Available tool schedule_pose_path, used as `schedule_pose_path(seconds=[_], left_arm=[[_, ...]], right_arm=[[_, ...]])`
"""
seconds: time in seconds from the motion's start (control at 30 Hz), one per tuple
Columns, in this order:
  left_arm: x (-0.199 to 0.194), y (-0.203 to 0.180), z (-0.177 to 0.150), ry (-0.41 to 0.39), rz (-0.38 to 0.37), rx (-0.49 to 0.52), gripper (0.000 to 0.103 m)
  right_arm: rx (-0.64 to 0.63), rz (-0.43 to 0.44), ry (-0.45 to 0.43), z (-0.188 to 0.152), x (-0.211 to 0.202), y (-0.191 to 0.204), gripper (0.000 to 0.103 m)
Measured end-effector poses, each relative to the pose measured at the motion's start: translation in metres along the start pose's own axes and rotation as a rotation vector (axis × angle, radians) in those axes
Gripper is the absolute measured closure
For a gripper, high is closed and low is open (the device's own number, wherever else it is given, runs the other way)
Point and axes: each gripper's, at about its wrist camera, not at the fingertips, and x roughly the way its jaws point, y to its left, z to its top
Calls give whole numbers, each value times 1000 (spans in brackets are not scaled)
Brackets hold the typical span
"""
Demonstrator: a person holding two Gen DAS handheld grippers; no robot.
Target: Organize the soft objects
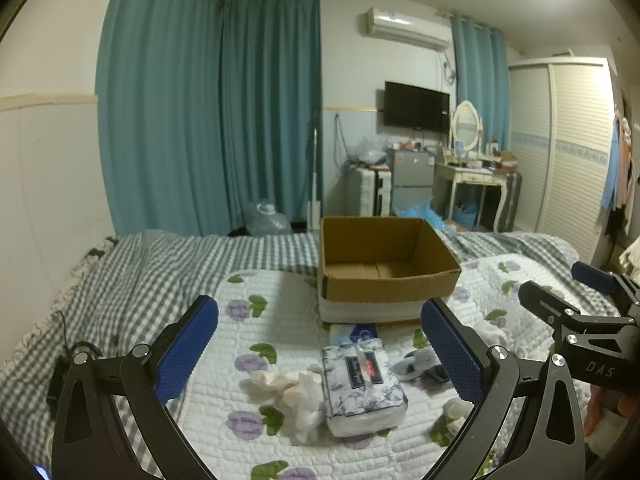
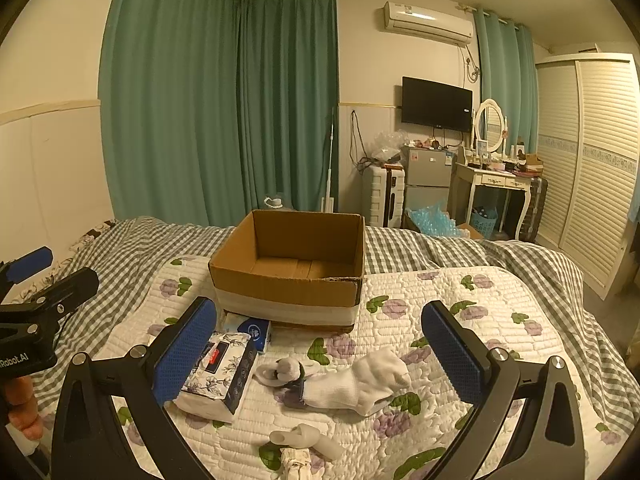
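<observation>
An empty brown cardboard box point(image 1: 384, 264) point(image 2: 292, 268) stands on the flowered quilt. In front of it lie a floral tissue pack point(image 1: 362, 384) point(image 2: 218, 376), a small blue pack point(image 1: 358, 334) point(image 2: 252, 330), crumpled white cloth point(image 1: 292, 394), a grey-white soft item point(image 1: 416, 362) point(image 2: 282, 372), a white sock point(image 2: 356, 386) and a small pale item point(image 2: 304, 440). My left gripper point(image 1: 320, 344) is open above the tissue pack. My right gripper point(image 2: 320, 344) is open above the sock; its body shows at the right of the left wrist view point(image 1: 576, 320).
The bed has a grey checked sheet point(image 1: 140, 280) point(image 2: 500, 256). Teal curtains point(image 1: 208, 112), a wall TV point(image 2: 436, 104), a small fridge point(image 2: 426, 180), a dressing table point(image 2: 496, 180) and a louvred wardrobe point(image 2: 592, 160) stand beyond the bed. A dark cable point(image 1: 64, 340) lies at the left.
</observation>
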Motion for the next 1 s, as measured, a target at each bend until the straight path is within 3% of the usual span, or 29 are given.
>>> schedule_pose_path(seconds=[1.0], left_arm=[[0,-2,-4,7,3,4,0]], right_arm=[[2,0,4,-1,1,-1,0]])
